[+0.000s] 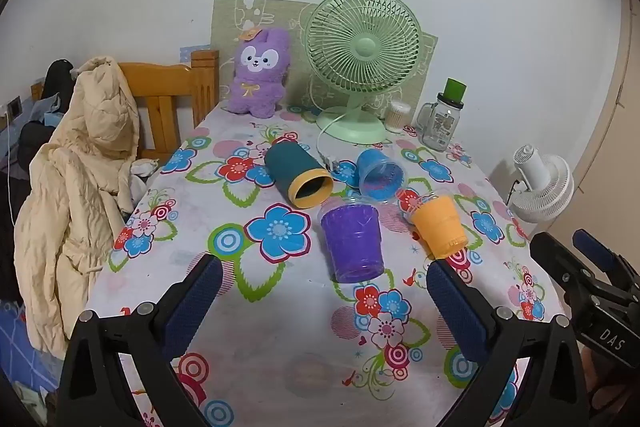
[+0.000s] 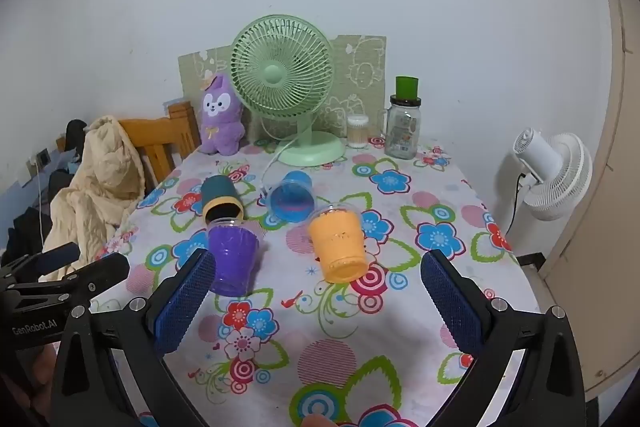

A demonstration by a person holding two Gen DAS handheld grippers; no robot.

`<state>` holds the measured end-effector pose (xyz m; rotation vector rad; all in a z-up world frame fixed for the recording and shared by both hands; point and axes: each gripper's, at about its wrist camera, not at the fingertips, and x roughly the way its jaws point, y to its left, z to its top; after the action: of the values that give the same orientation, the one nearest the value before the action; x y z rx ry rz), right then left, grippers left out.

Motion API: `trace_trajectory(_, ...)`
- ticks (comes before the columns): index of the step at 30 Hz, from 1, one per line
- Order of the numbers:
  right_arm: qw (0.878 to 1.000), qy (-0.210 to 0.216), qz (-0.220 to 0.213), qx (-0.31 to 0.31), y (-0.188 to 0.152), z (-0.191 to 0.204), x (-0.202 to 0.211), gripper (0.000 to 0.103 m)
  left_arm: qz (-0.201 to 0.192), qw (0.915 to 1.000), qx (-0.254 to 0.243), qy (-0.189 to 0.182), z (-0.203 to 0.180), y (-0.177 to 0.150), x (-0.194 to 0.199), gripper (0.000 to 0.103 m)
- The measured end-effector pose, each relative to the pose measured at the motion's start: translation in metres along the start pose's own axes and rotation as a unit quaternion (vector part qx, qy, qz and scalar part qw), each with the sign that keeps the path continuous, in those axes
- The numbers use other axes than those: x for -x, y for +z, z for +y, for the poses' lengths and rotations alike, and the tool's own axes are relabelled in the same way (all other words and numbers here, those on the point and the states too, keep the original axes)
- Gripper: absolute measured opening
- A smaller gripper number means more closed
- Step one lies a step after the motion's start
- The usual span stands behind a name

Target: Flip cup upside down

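Four cups lie on their sides on the flowered tablecloth (image 1: 280, 307). A purple cup (image 1: 353, 242) (image 2: 232, 257) and an orange cup (image 1: 439, 225) (image 2: 339, 247) lie nearest, bases toward me. Behind them lie a blue cup (image 1: 380, 175) (image 2: 292, 197) and a dark teal cup with a yellow rim (image 1: 298, 173) (image 2: 221, 201). My left gripper (image 1: 324, 277) is open and empty, just short of the purple cup. My right gripper (image 2: 318, 269) is open and empty, with the orange cup between its fingers' line of sight. The right gripper also shows in the left wrist view (image 1: 576, 251).
At the table's back stand a green desk fan (image 1: 362, 63), a purple plush toy (image 1: 258, 73), a glass jar with a green top (image 1: 444, 119) and a small tub of swabs (image 1: 398, 115). A wooden chair with a beige coat (image 1: 80, 163) is left; a white fan (image 1: 540, 187) is right.
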<state>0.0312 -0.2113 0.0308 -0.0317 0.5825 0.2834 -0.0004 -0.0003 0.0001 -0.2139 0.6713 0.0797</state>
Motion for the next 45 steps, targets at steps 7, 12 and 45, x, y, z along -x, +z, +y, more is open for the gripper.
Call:
trace_trajectory(7, 1.000, -0.002, 0.007, 0.000, -0.0001, 0.0045, -0.0018, 0.103, 0.000, 1.0000, 0.004, -0.003, 0.0008, 0.0001, 0.0009, 0.103)
trace_trajectory(12, 1.000, -0.007, 0.008, 0.013, 0.0006, 0.0026, -0.0023, 0.103, 0.000, 1.0000, 0.005, -0.001, 0.0039, -0.0030, 0.0018, 0.103)
trace_trajectory(45, 0.999, -0.017, 0.026, 0.017, 0.0002, -0.0001, -0.0045, 0.103, 0.011, 0.9999, 0.002, -0.002, -0.0002, -0.0041, -0.0014, 0.103)
